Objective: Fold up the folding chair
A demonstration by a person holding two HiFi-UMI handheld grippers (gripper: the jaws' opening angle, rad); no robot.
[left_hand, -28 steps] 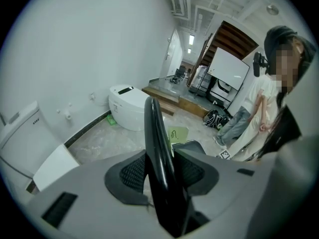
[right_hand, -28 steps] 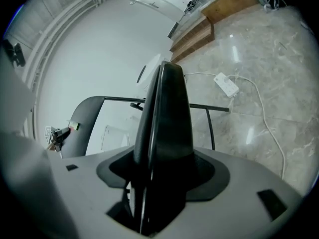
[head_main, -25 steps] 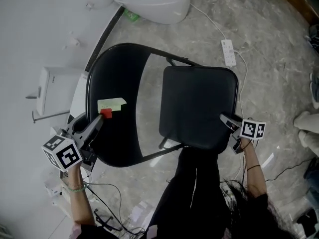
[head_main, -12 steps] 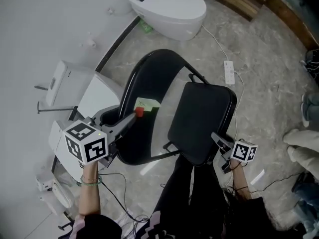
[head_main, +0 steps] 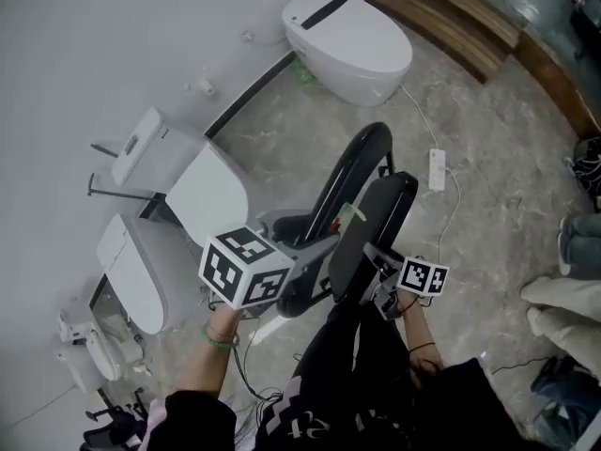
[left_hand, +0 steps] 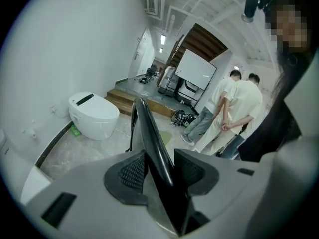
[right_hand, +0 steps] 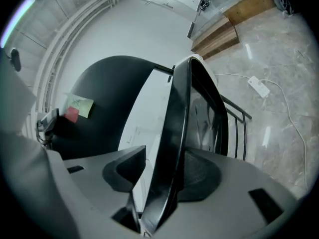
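The black folding chair stands almost flat, its seat (head_main: 377, 216) swung up close to the backrest (head_main: 361, 161). My left gripper (head_main: 324, 242) is shut on the backrest's edge (left_hand: 149, 133), which runs between both pads (left_hand: 130, 172). A green sticky note (right_hand: 82, 105) with a red tab sits on the backrest (right_hand: 109, 81). My right gripper (head_main: 372, 252) has the seat's edge (right_hand: 179, 108) between its jaws, which have just been closing. The seat lies against the right-hand pad (right_hand: 202, 176). A thin gap shows at the left-hand pad (right_hand: 127, 169).
A white toilet (head_main: 347, 31) stands behind the chair by the wall. White toilet parts (head_main: 202, 194) lie at the left. A power strip (head_main: 437, 169) with its cable lies on the stone floor, wooden steps (head_main: 460, 17) beyond. Two people (left_hand: 234, 108) stand further off.
Both grippers have risen. The seat has swung up from flat toward the backrest, so the chair has gone from open to nearly folded.
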